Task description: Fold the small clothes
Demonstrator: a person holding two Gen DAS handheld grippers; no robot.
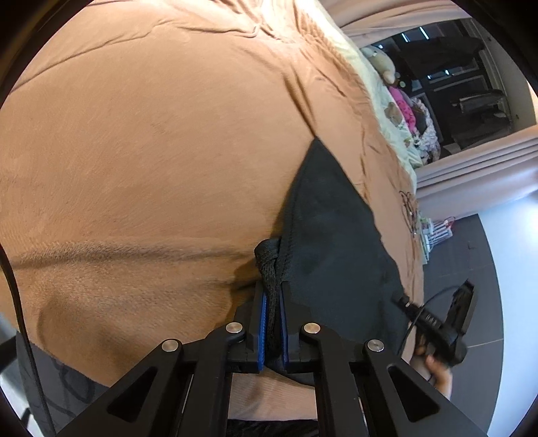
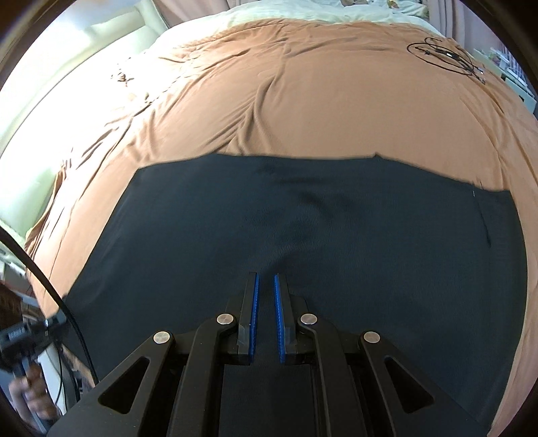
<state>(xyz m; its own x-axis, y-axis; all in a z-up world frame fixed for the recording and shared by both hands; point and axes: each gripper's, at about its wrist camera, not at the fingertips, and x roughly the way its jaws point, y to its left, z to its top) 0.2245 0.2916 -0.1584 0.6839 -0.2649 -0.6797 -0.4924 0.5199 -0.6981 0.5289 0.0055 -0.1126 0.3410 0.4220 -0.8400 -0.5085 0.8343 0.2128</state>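
Left hand-held gripper [image 1: 273, 299] is seen clamped tight on a black drawstring [image 1: 267, 265], the blue pads [image 1: 263, 322] pressed against the bunched cord at the edge of the dark garment [image 1: 333, 242]. From this view the garment is spread away to the right, lying flat on the brown bedspread [image 1: 151, 134], one corner pointing up toward the far side of the bed. A crease is pressed into the bedspread just left of the pinched cord.

Right hand-held gripper [image 2: 265, 302] is shown hovering low over the middle of the same dark garment [image 2: 302, 235]; its jaws are held slightly apart, a narrow gap showing between the blue pads [image 2: 278, 312], and nothing is caught between them. The garment is laid out wide across the near part of the brown bedspread [image 2: 302, 101], its far edge running nearly straight from side to side. A coiled black cable [image 2: 444, 58] is seen resting on the bedspread well beyond the garment, toward the far right. Cream bedding [image 2: 302, 13] is visible at the head of the bed.
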